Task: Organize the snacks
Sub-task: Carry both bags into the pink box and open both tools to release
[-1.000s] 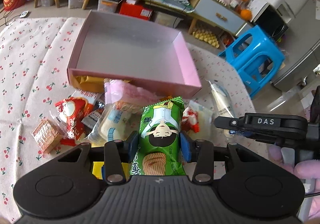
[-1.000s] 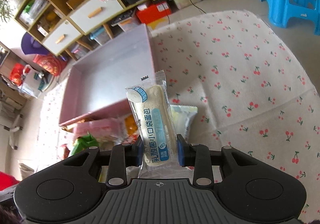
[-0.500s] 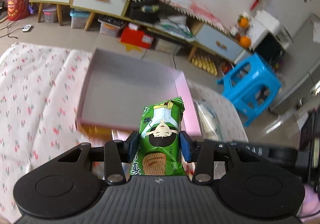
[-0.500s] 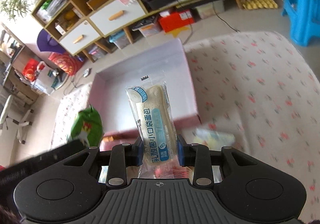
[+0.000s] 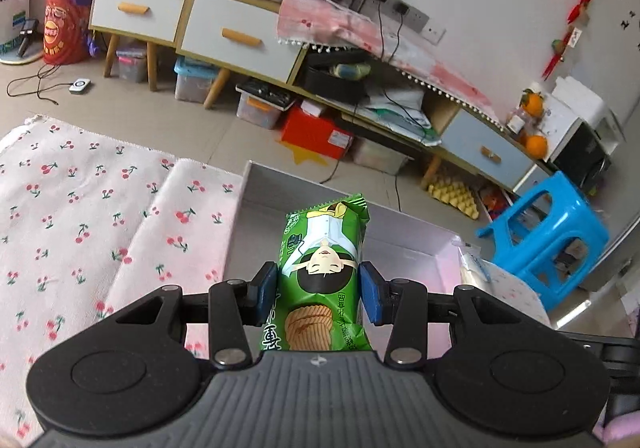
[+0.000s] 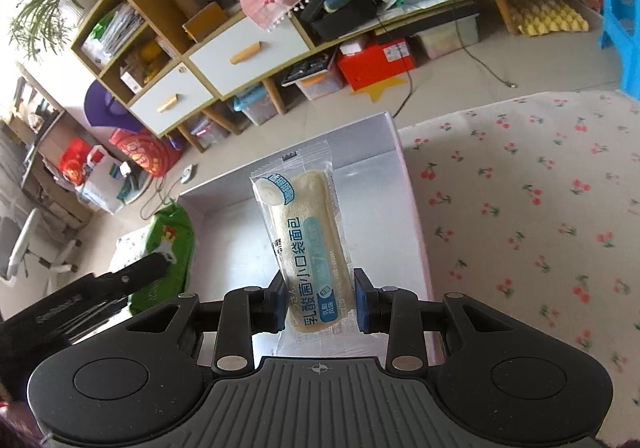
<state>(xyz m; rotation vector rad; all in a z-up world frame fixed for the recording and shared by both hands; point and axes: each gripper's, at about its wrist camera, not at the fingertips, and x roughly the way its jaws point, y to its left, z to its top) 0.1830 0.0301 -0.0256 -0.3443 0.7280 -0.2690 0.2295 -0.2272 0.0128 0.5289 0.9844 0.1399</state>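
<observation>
Both hands are loaded. Nearest the left lens, the left claw (image 5: 318,294) is clamped on a green biscuit packet (image 5: 322,280), its blue pads pressing the wrapper from both sides, the packet sticking out forward over the near part of the pink box (image 5: 448,248). In the right wrist view, the right claw (image 6: 317,306) is squeezed tight on a clear-wrapped bread roll (image 6: 310,236), which also hangs above the box interior.

Just past the packets, the box floor reads as bare grey wherever it shows, so my call is that nothing has been filed yet and these two would be the first in. The same green packet shows at the left of the right wrist view, over the box's far-left corner. The cherry-print cloth on the table (image 6: 520,207) runs either side of the box, with no other snacks in sight on it. What's left, I'd judge: lower, release both, then deal with whatever remains out of frame.

Farther off: drawers, a fan, a blue stool (image 5: 560,236).
</observation>
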